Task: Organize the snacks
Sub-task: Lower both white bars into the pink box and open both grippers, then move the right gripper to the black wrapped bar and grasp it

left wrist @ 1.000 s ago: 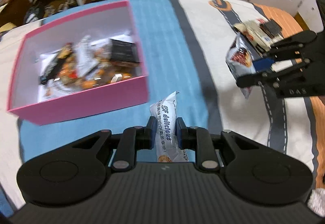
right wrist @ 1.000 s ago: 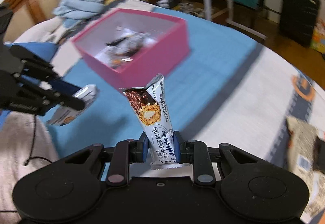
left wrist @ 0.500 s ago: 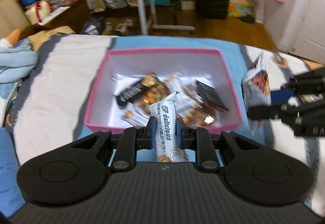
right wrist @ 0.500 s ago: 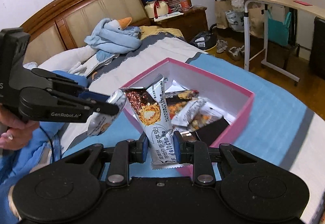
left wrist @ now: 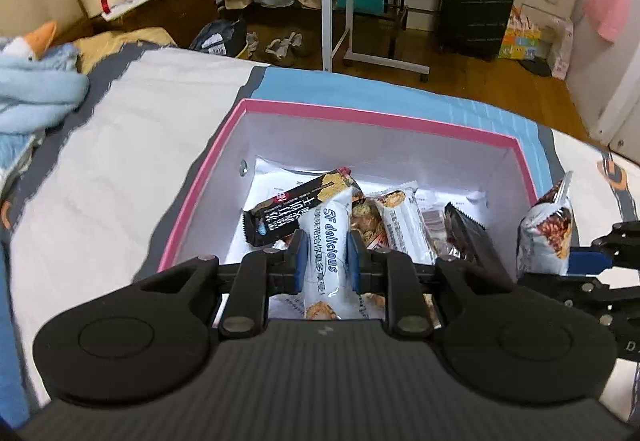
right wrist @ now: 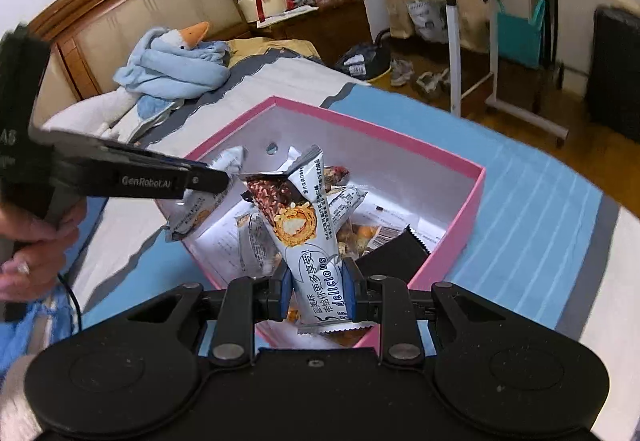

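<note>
On the bed [left wrist: 120, 161] sits an open pink box [left wrist: 200, 177] collecting loose snacks. The left gripper [left wrist: 325, 259] hangs above its near edge, fingers clamped on a white snack bar [left wrist: 326, 241], ready to drop. At right, the right gripper [right wrist: 316, 289] likewise grips a chocolate-roll wrapper [right wrist: 304, 225].

Left gripper [left wrist: 325, 255]: pointing steeply downward, jaws clamping a white snack packet [left wrist: 326, 261] between the blue pads, packet projecting forward past the fingertips. Right gripper [right wrist: 316, 287]: likewise tilting downward, jaws pinching a second white packet [right wrist: 308, 237] at its lower end, the rest standing up beyond the fingers. Left hand [right wrist: 32, 241]: wrapping the left gripper's handle, behind the fingers.
</note>
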A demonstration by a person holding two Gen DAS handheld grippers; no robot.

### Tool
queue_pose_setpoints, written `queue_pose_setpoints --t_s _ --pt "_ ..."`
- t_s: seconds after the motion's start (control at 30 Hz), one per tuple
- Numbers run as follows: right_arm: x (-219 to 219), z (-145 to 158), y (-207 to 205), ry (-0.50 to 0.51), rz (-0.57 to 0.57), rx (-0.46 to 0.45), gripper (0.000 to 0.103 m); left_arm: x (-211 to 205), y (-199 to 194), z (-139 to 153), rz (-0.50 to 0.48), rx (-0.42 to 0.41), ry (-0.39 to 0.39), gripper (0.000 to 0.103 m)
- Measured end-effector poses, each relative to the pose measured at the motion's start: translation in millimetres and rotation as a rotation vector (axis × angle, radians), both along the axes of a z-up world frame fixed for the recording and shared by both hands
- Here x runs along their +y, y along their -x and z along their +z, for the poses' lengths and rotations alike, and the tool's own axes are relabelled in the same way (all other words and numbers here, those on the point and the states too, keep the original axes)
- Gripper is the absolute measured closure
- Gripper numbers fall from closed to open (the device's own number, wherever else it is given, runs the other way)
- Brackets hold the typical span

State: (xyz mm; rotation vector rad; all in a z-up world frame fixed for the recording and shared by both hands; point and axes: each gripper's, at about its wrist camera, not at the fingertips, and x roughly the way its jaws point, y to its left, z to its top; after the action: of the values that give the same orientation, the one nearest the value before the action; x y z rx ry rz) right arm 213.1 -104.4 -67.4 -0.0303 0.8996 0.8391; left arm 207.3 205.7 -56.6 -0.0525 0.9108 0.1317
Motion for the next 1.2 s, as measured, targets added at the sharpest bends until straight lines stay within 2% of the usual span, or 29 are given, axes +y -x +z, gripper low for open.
queue_pose_setpoints --t_s 0.13,0.2,0.27,0.3,0.37,0.43,0.53,0.63,0.73,0.93,1.07,1.2 --pt "11 -6 -7 -0.002 -0.021 0.002 0.073 -1 -5 -11 0.009 0.004 -0.003 0.080" --pt "20 -8 -6 0.013 -0.002 -0.009 0.071 -3 -6 -15 0.006 0.000 -0.007 0.070" --pt "26 -11 -5 0.027 0.000 -0.031 0.068 -4 -5 -17 0.015 -0.004 -0.029 0.054" --pt "28 -13 -5 0.031 0.001 -0.038 0.067 -6 -5 -18 0.017 -0.001 -0.037 0.053" --pt "30 -17 -5 0.040 -0.008 -0.048 0.057 -8 -4 -17 0.016 0.011 -0.038 0.053" --pt "27 -18 -8 0.053 -0.029 -0.042 0.050 -11 0 -12 0.015 0.023 -0.024 0.053" --pt "12 -8 -9 0.058 -0.044 -0.048 0.048 -18 13 5 -0.019 0.022 -0.008 0.052" --pt "-19 11 -9 0.036 -0.085 -0.059 0.036 -32 30 29 -0.057 -0.012 -0.045 0.045" --pt "-56 35 -2 0.014 -0.116 -0.072 0.034 -49 49 56 -0.112 -0.058 -0.050 0.040" --pt "-141 84 32 0.027 -0.147 -0.172 0.020 -101 77 95 -0.232 -0.124 -0.073 0.030" --pt "-195 106 52 0.077 -0.151 -0.224 0.012 -145 88 105 -0.325 -0.157 -0.062 0.022" --pt "-233 106 66 0.153 -0.160 -0.259 0.009 -192 92 98 -0.408 -0.182 -0.034 0.013"
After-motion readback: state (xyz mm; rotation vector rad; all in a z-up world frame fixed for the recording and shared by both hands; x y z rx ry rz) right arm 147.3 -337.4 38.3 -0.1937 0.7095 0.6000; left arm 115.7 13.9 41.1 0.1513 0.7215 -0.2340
